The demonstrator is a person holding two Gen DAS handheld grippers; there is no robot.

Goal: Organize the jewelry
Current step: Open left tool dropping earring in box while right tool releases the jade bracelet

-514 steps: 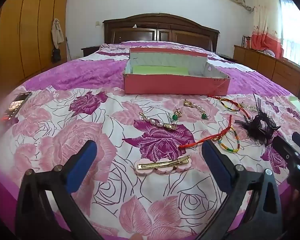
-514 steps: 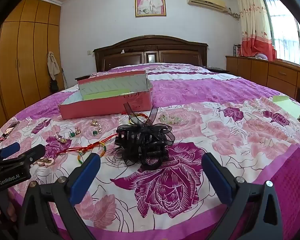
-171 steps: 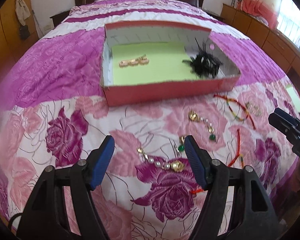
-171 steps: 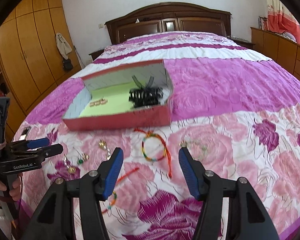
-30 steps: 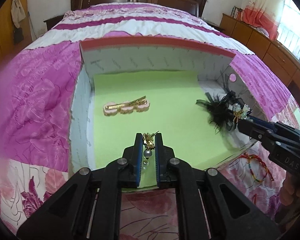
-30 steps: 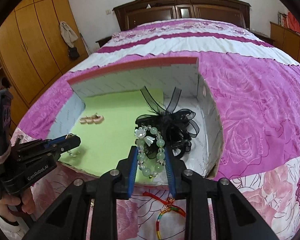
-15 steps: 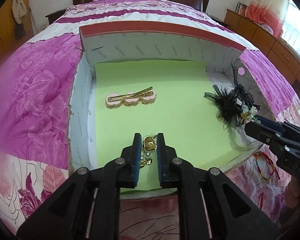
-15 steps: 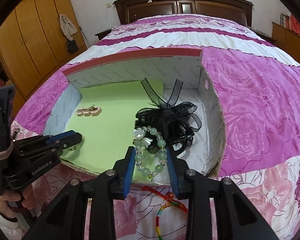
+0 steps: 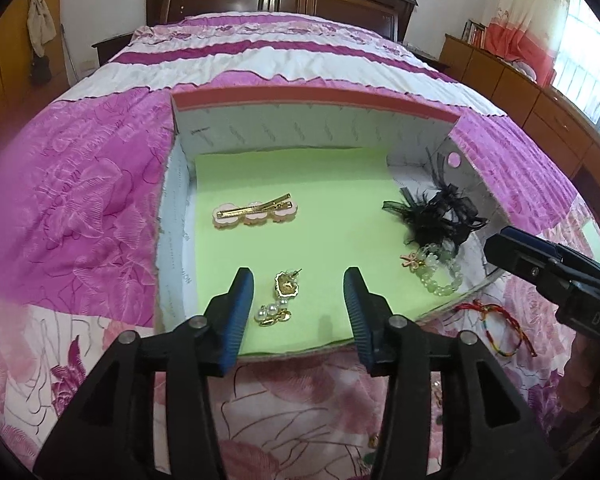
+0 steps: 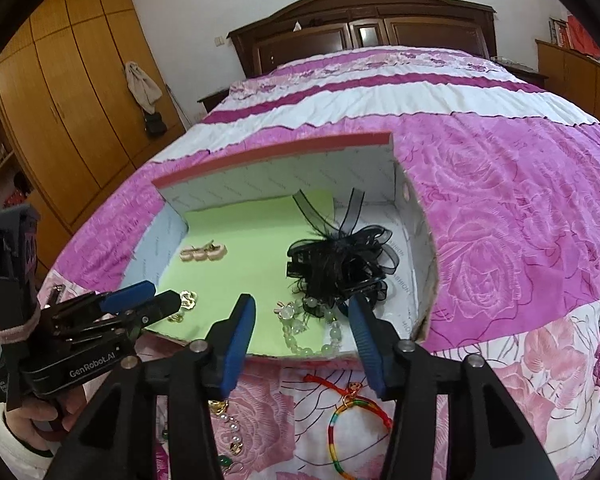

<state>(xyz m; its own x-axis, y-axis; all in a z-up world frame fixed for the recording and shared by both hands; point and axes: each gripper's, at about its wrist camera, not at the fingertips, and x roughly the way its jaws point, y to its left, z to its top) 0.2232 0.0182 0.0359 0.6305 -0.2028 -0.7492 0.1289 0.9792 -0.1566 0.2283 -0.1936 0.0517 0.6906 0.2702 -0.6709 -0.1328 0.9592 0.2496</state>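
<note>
A pink box (image 9: 316, 98) with a green liner (image 9: 292, 176) sits on the bed. Inside lie a gold hair clip (image 9: 255, 212), a black feather hair clip (image 9: 436, 216), a gold pearl earring (image 9: 278, 300) and a pale green bead bracelet (image 9: 438, 270). My left gripper (image 9: 298, 312) is open and empty, just over the earring at the box's near edge. My right gripper (image 10: 302, 328) is open and empty, just over the bead bracelet (image 10: 310, 330) beside the black clip (image 10: 340, 264).
A rainbow cord bracelet with red string (image 10: 350, 420) and another pearl earring (image 10: 228, 424) lie on the floral bedspread in front of the box. A wooden headboard (image 10: 364, 28) is at the back, wardrobes (image 10: 60, 92) to the left.
Both grippers have opened. The left let the pearl earring drop onto the green liner; the right let the bead bracelet drop beside the black clip.
</note>
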